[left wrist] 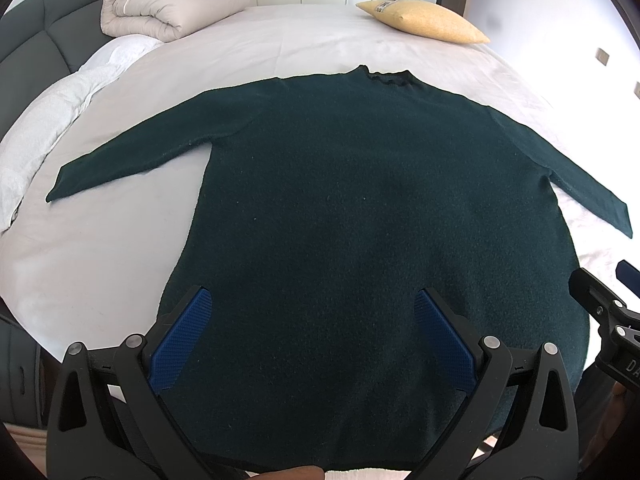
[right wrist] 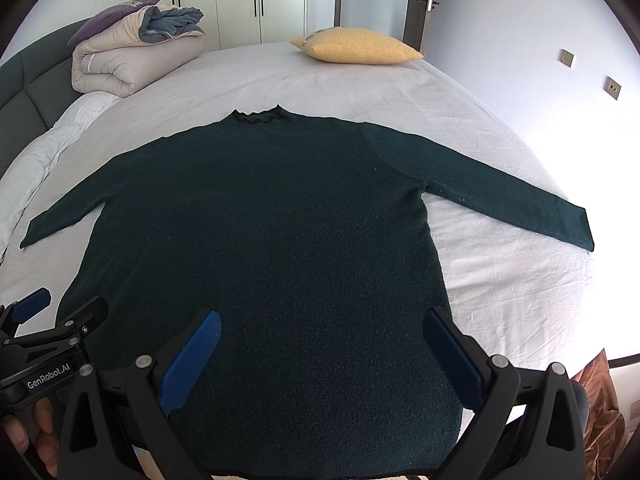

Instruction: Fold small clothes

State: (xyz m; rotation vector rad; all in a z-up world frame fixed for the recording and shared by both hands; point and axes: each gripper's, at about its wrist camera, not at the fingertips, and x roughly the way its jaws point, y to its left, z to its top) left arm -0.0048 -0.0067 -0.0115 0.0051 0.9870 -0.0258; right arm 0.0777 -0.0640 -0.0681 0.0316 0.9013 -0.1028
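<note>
Hem nearest both cams. L gripper (left wrist: pixel 312 328) jaws wide apart, nothing held; R gripper (right wrist: pixel 320 350) same, hovering over hem.

Sweater (left wrist: pixel 360 208) flat on bed (left wrist: pixel 280 40), collar at 12, sleeves out at 9 and 3. No fold yet; whole job left, by my read.

Room: bare sheet beyond both cuffs. Duvet (left wrist: pixel 160 8) at 11, pillow (left wrist: pixel 424 20) at 1, both well apart from sweater.

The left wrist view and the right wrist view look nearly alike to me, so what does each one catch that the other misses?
Only the left wrist view shows the left tongs head-on, open above the sweater.

Only the right wrist view shows the right tongs head-on, also open, plus a door handle and two wall sockets.

Both show the dark green sweater spread flat on the bed, the yellow pillow and the folded duvet.
</note>
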